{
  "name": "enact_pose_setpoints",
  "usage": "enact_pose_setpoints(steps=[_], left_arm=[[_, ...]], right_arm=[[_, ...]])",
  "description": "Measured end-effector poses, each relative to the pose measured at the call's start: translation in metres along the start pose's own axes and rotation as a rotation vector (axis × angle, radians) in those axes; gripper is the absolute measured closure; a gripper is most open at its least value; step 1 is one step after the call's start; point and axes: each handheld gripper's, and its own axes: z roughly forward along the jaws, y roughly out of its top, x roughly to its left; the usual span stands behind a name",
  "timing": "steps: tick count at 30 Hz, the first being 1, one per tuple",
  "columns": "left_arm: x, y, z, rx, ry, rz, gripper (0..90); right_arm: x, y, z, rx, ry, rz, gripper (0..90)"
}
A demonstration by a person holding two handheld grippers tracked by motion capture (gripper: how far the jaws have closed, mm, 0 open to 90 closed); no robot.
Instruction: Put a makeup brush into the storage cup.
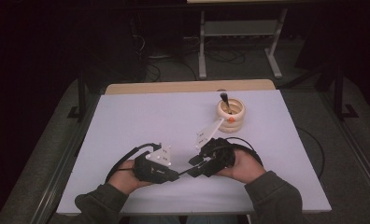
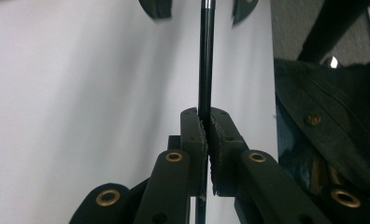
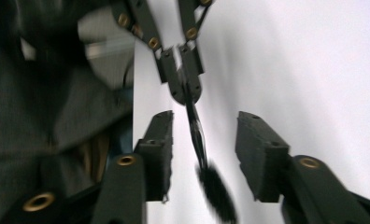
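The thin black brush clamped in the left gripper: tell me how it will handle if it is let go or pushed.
The thin black brush has a straight, glossy handle, so it is probably stiff and a bit slippery. It looks slim and likely light. Its round shaft would probably roll on the white table, and the soft dark bristle tuft should bend easily. The left gripper pinches it; the right gripper stands open around it.

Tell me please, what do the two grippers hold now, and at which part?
The left gripper is shut on the thin black handle of a brush. The right gripper holds nothing: its jaws stand open around the brush's bristle end without touching it.
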Motion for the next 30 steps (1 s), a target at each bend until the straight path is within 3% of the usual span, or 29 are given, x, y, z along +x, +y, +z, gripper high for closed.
enact_pose_setpoints(steps=[2,5,10,17,27,30], left_arm=[[0.003,-0.002,-0.003,-0.023,0.014,-0.016,85.5],[0.006,-0.002,-0.005,-0.060,0.023,-0.046,85.5],[0.007,0.001,-0.003,-0.078,0.035,-0.057,85.4],[0.008,0.004,0.000,-0.085,0.038,-0.061,85.5],[0.008,0.006,0.002,-0.100,0.044,-0.079,85.6],[0.008,0.007,0.003,-0.087,0.051,-0.062,85.1]], right_arm=[[-0.001,-0.011,-0.004,-0.090,-0.017,0.058,51.1],[-0.001,-0.024,-0.004,-0.170,-0.013,0.126,52.0],[-0.002,-0.029,0.002,-0.244,-0.004,0.146,59.5],[-0.005,-0.028,0.003,-0.290,0.012,0.158,71.6],[-0.009,-0.028,0.000,-0.328,0.030,0.171,81.2],[-0.011,-0.027,-0.001,-0.332,0.052,0.177,83.4]])
